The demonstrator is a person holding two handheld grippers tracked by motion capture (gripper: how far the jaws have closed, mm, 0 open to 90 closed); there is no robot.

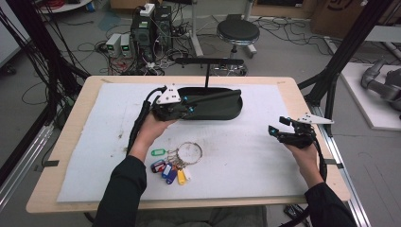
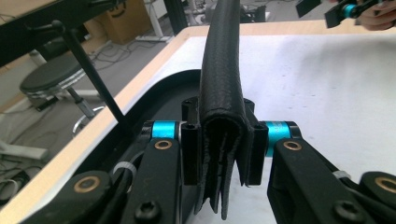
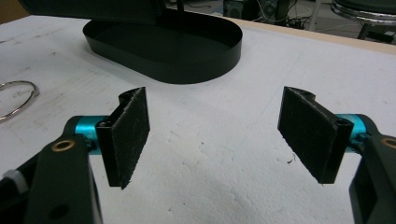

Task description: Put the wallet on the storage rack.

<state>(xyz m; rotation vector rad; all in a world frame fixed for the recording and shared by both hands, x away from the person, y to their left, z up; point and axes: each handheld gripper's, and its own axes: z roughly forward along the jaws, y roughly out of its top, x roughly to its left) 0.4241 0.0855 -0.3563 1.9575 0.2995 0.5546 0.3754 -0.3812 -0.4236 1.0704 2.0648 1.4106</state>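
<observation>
The left gripper (image 2: pixel 219 154) is pinching a folded black leather wallet (image 2: pixel 222 93) by one end, its jaws pressed against both sides of the fold. In the high view the same left gripper (image 1: pixel 172 106) is holding the wallet (image 1: pixel 213 97) over the dark oval tray (image 1: pixel 234 111), which sits at the far middle of the surface (image 1: pixel 265 156). The wallet is stretching rightward along the tray's length, slightly tilted; whether its far end is touching the tray cannot be told.

The right gripper (image 3: pixel 215 135) is hanging with its jaws spread wide and nothing between them, over bare white mat near the right edge of the surface; in the high view the right gripper (image 1: pixel 281 130) is well apart from the tray.

A ring of coloured key tags (image 1: pixel 172 165) is lying on the near middle of the mat, untouched.

The step in hand looks like setting the wallet into the tray. The next move probably calls for lowering the left gripper until the wallet is lying flat inside the rim, then parting the jaws. The right gripper seems free to go for the key tags afterwards.
</observation>
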